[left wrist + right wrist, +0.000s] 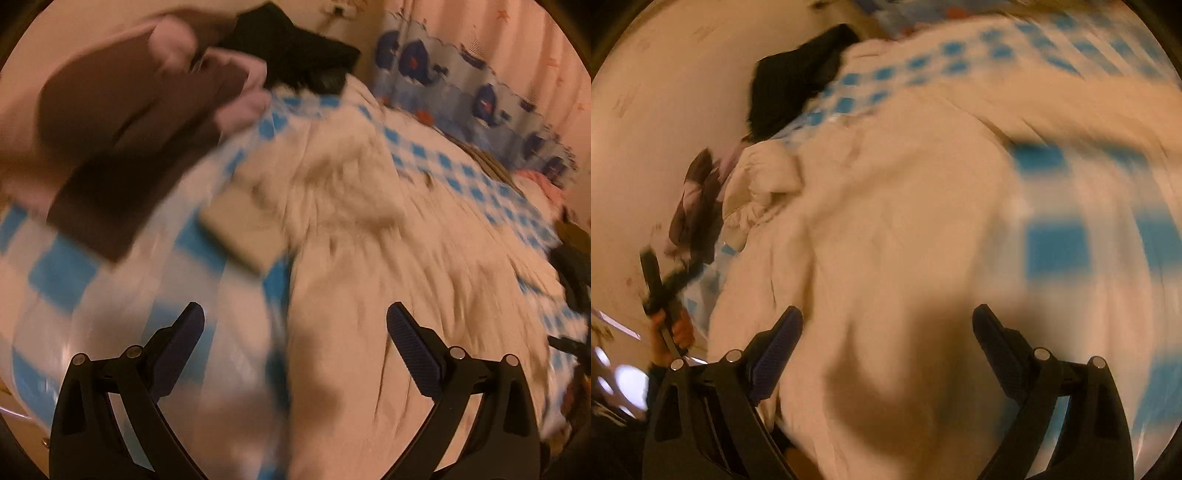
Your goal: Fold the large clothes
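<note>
Cream padded jacket (354, 206) spread across blue-checked bed sheet (62, 273); left tool (295, 332) and right tool (886, 332) both spread wide, empty, hovering above.

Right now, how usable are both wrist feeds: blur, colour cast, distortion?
Left wrist: heavy motion blur smears the cream garment and checked sheet; only the open left tongs are sharp. Right wrist: same blur, the open right tongs crisp, shadow on fabric between them. Both: warm orange cast, fisheye bending, dark vignette corners.
</note>
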A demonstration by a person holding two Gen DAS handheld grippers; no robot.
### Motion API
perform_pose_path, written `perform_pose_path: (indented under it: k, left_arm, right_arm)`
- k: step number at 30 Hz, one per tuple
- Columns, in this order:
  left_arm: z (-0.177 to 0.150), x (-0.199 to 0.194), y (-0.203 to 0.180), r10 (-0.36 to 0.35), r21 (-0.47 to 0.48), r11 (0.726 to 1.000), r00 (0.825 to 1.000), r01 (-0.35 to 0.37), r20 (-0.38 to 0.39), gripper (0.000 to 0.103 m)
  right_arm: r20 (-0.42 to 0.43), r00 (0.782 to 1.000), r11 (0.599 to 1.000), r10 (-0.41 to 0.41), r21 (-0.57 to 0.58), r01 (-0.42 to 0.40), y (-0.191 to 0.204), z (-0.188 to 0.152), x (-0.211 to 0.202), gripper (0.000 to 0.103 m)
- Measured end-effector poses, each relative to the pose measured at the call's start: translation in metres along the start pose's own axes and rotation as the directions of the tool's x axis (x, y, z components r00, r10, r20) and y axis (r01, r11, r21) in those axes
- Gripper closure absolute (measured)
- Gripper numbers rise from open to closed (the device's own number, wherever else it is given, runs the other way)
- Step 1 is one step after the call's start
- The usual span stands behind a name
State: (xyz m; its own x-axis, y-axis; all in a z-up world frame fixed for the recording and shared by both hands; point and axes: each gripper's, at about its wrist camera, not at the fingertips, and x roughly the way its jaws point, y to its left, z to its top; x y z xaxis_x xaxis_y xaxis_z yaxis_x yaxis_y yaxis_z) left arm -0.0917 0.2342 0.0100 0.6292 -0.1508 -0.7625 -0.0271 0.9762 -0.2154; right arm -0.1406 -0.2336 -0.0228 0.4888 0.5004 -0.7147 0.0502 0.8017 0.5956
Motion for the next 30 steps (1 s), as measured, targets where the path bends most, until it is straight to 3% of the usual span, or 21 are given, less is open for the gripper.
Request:
perform_pose_path:
  k: [2,4,10,12,14,16,20,24,27,28,30]
  left_arm:
    - [-0.023,-0.007,0.012,-0.047,-0.009,0.999,0.998,0.046,-0.043,0.008]
    - [-0.046,-0.009,0.02,-0.08,-0.033,0.996,0.993,0.077,-0.085,0.008]
    - [-0.096,-0.008,0.027,-0.204,-0.153,0.972,0.964,0.178,-0.172,0.008]
    - [-0.103,-0.008,0.019,-0.225,-0.146,0.969,0.956,0.199,-0.186,0.008]
    - [-0.106,-0.013,0.011,-0.226,-0.123,0.971,0.957,0.206,-0.183,0.008]
    - [-0.108,-0.018,0.006,-0.239,-0.116,0.968,0.955,0.221,-0.174,0.008]
    - [-0.105,-0.028,0.004,-0.232,-0.1,0.971,0.958,0.217,-0.167,0.008]
    - [-0.105,-0.031,0.01,-0.222,-0.107,0.973,0.961,0.206,-0.164,0.008]
    - [-0.105,-0.031,0.015,-0.214,-0.115,0.974,0.963,0.196,-0.165,0.008]
    - [-0.105,-0.032,0.015,-0.214,-0.115,0.974,0.963,0.197,-0.163,0.008]
    - [-0.106,-0.031,0.014,-0.213,-0.112,0.974,0.963,0.196,-0.168,0.008]
  right_arm:
    - [-0.054,0.997,0.994,0.047,0.103,-0.041,-0.022,-0.02,-0.003,0.013]
    - [-0.084,0.99,0.985,0.113,0.137,-0.101,-0.031,-0.032,-0.001,0.013]
    - [-0.142,0.982,0.992,0.122,0.05,-0.116,0.007,-0.04,0.015,0.011]
    - [-0.111,0.988,0.994,0.104,-0.007,-0.105,0.025,-0.04,0.008,0.01]
    - [-0.058,0.987,0.988,0.149,0.036,-0.147,0.023,-0.037,0.001,0.01]
    - [0.029,0.995,0.993,0.099,0.069,-0.101,0.009,-0.033,-0.013,0.01]
    - [0.064,0.991,0.985,0.119,0.115,-0.126,-0.005,-0.023,-0.016,0.01]
    - [0.0,0.977,0.975,0.213,0.068,-0.213,0.002,-0.019,0.005,0.01]
    - [-0.083,0.923,0.927,0.375,0.051,-0.372,0.023,-0.024,0.018,0.006]
    - [-0.111,0.923,0.93,0.368,0.02,-0.368,0.032,-0.026,0.019,0.006]
    - [-0.185,0.955,0.971,0.233,-0.011,-0.239,0.035,-0.031,0.026,0.006]
